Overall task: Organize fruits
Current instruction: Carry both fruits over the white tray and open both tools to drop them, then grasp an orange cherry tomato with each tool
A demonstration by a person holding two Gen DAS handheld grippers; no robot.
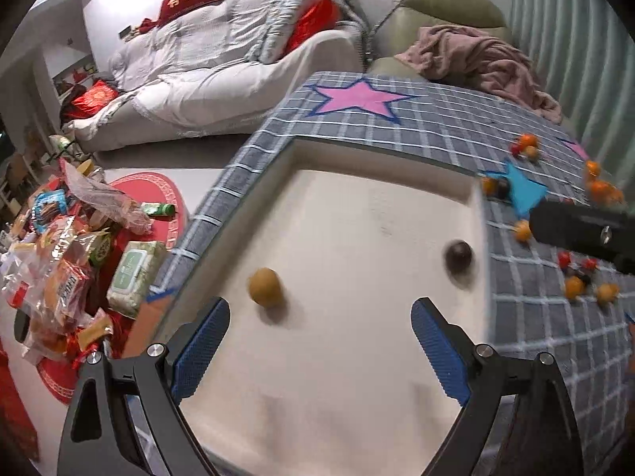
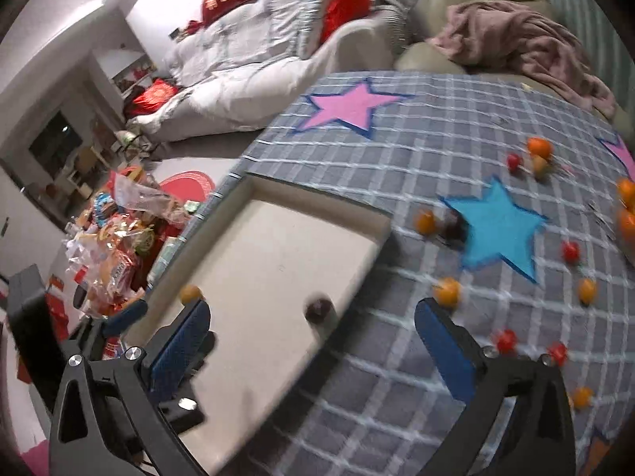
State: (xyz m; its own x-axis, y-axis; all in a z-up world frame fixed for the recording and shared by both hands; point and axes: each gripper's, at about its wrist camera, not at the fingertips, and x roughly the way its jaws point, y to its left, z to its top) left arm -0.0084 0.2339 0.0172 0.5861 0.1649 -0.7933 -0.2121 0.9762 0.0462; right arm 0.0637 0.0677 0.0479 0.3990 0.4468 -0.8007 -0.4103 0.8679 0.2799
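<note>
My left tongs [image 1: 319, 341] gape wide and hold nothing, hanging over the near part of the shallow cream tray [image 1: 357, 396] on the bench. My right tongs [image 2: 313, 341] are spread just as wide, also holding nothing, straddling the tray's right edge [image 2: 349, 289].

Inside the tray, a tan-yellow round fruit [image 1: 265, 287] sits toward its left edge, just beyond my left blue pad [image 1: 206, 345]. A dark purple round fruit [image 1: 457, 258] sits close to the right wall. Both are near-spherical, so I cannot tell any long axis or pointing direction; both are slightly blurred.

Past the tray's right edge, on the grey checked cloth [image 2: 397, 416], small fruits lie scattered: a red one [image 2: 506, 340] near my right pad, an orange one [image 2: 447, 291] just beyond it, then an orange [image 2: 425, 222] touching a dark one [image 2: 452, 224] by the blue star [image 2: 498, 226]. Further toward the far right corner sit a red [image 2: 514, 162] and an orange [image 2: 539, 146]. A pink star [image 2: 349, 107] marks the far edge.
</note>
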